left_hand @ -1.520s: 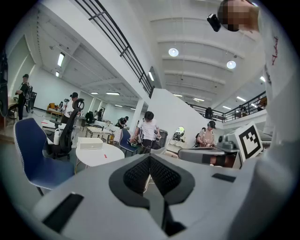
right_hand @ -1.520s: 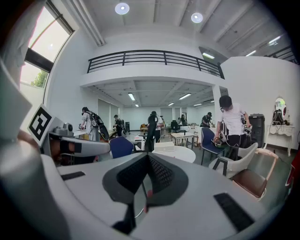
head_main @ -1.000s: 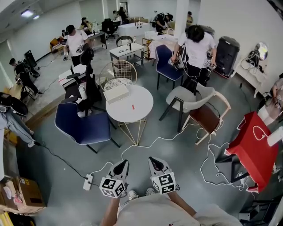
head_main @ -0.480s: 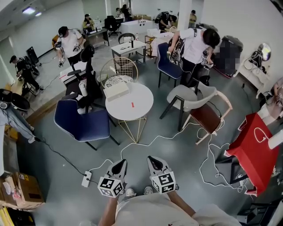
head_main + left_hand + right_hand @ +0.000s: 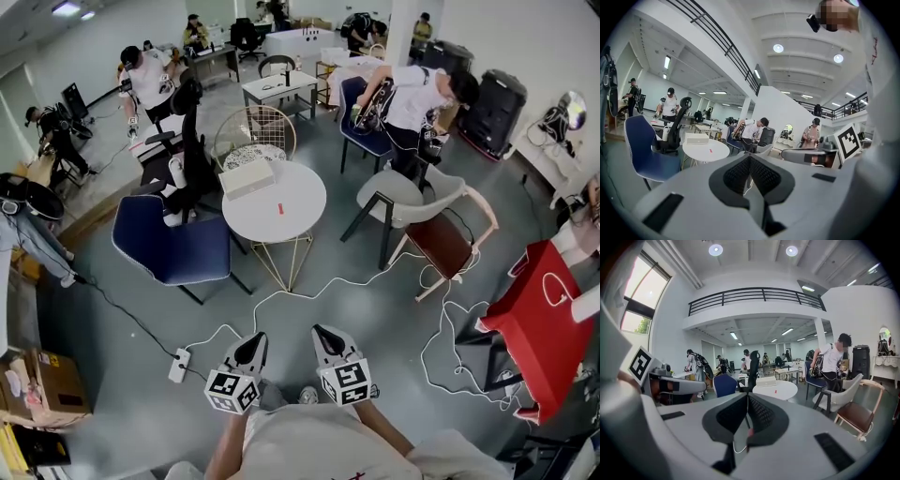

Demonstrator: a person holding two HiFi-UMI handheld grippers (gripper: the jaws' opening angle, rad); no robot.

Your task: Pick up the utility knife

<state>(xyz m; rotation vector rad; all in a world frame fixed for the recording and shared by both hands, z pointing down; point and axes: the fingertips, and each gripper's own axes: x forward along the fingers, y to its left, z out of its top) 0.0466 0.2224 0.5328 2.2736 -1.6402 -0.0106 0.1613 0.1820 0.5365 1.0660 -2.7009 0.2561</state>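
Red utility knife (image 5: 279,208), I judge, lies on the table (image 5: 302,223), out of reach. So my left gripper (image 5: 253,342) and right gripper (image 5: 324,334) hang low, jaws pressed together, empty.

Small red utility knife (image 5: 279,208) lying on a round white table (image 5: 302,225).

The knife shows as a short, narrow red bar, flat on the tabletop near its middle. In the head view its long side runs roughly up and down the picture. It lies alone on bare tabletop, apart from a white box (image 5: 247,177) at the table's far left edge. It is too small to tell whether the blade is out.
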